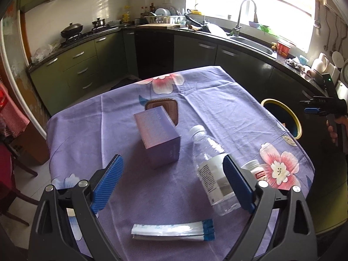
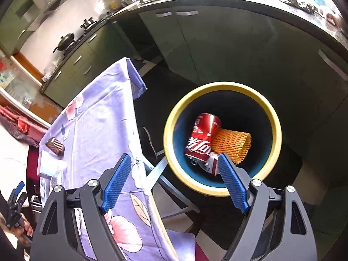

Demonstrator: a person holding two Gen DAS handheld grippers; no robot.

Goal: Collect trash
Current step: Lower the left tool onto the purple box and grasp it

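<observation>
1. Hovering over the bin [image 2: 219, 87], the right tongs [image 2: 175, 159] stand wide apart with nothing between them; a red cola can [image 2: 202, 139] and an orange foam net [image 2: 233, 144] lie at the bottom of the bin, so the drop looks done and this hand is free for another piece.

2. The bin stands on the floor just beside the right edge of the tabletop [image 1: 217, 91], likely so each piece can be carried off that edge and let go without a long reach.

3. The left tongs [image 1: 173, 161] are also apart and empty, angled down over the near part of the tabletop.

4. Trash left on the purple flowered cloth: a clear plastic bottle [image 1: 208, 158] lies on its side, white cap pointing far, its body just inside the right finger of the left tongs; a purple box [image 1: 157, 137] stands near the middle; a brown ribbed tray [image 1: 166, 106] sits just behind the box; a flattened blue-and-white sachet [image 1: 174, 231] lies at the near edge; a small white pill bottle [image 1: 254, 168] lies to the right, partly hidden behind the finger.

5. Judging by position, the bottle is the most likely next pickup, though its round, slick body could roll or slip under a shallow pinch.
</observation>
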